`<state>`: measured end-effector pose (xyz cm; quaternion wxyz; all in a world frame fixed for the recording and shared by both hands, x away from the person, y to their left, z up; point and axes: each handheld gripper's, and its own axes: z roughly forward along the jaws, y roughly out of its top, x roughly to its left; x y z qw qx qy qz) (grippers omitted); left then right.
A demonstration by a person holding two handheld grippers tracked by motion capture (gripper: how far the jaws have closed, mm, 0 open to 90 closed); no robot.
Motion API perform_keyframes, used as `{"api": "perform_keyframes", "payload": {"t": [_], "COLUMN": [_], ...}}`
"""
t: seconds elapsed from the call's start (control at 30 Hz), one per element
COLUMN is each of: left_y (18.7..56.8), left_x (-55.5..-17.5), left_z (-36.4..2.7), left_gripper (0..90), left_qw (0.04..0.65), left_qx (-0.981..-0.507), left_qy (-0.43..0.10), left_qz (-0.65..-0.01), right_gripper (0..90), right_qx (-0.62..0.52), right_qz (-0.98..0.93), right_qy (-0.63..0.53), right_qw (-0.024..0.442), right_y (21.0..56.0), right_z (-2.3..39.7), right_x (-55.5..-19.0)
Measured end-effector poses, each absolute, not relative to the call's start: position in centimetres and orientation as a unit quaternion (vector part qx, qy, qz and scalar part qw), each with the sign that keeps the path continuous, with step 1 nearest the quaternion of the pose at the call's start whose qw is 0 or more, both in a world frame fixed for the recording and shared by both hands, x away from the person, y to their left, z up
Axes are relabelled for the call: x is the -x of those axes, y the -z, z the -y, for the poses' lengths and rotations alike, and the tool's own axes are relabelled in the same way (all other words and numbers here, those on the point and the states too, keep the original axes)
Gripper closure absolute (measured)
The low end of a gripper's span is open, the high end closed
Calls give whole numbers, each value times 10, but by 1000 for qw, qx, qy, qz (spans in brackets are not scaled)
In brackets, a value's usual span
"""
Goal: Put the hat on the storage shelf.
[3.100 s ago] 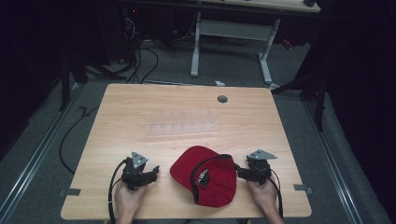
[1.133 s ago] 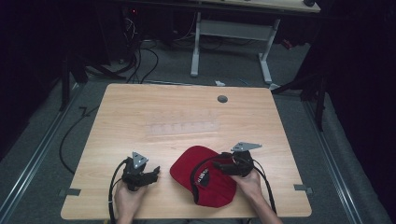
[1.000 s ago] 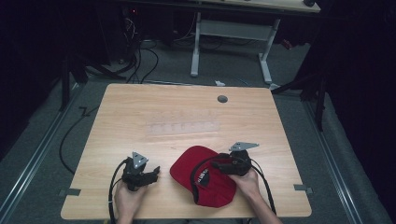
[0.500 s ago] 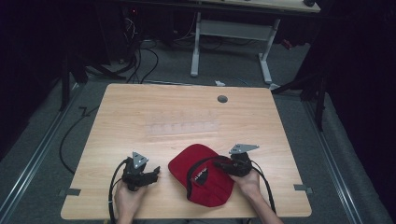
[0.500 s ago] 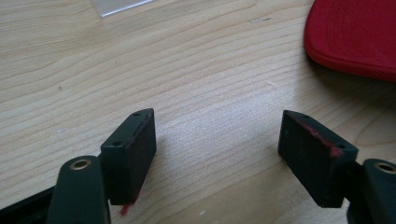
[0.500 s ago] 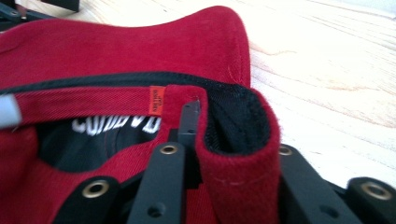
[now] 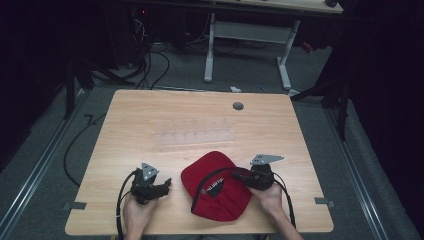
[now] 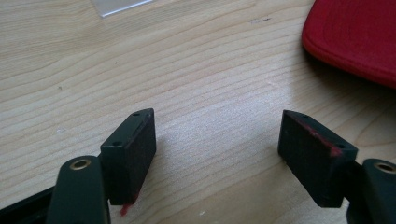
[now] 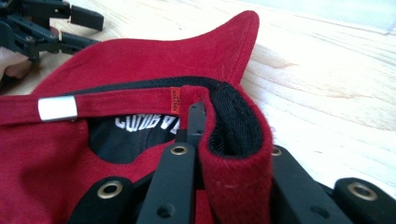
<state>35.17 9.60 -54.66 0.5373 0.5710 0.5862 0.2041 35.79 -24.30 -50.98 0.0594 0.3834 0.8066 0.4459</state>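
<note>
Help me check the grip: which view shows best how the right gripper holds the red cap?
The right gripper view: the right gripper pinches the red cap rim. High view shows the whole cap; left gripper view shows its edge.

Both black two-jaw hand-held grippers, left [image 7: 162, 185] and right [image 7: 239, 176], carry grey three-cornered top plates, trailing black cables, brass-ringed screw holes and red-smeared rectangular jaws.

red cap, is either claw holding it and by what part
The right claw is shut on the red cap, pinching the folded rim at its back edge beside the strap. The left claw is open, holding nothing.
</note>
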Motion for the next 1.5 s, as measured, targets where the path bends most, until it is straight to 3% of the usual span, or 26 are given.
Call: {"api": "perform_keyframes", "payload": {"t": [0.63,0.93,1.5], "left_y": [546,529,522], "left_x": [-350,-337,-331], "left_z": [-91,-63,-17], "left_gripper": [289,260,226], "left_qw": [535,574,585], "left_qx": [-585,-597,-631], "left_qy": [-199,-165,-133], "left_qz": [-577,-536,-491], "right_gripper": [830,830,829], "right_qx": [-406,-409,-410], "right_qz": [-770,-764,-751], "right_qy": [-487,-495,-512], "right_qw": [63,68,80], "right_y": [479,466,441], "right_z": [264,265,260], "right_x": [-351,-351,-358]}}
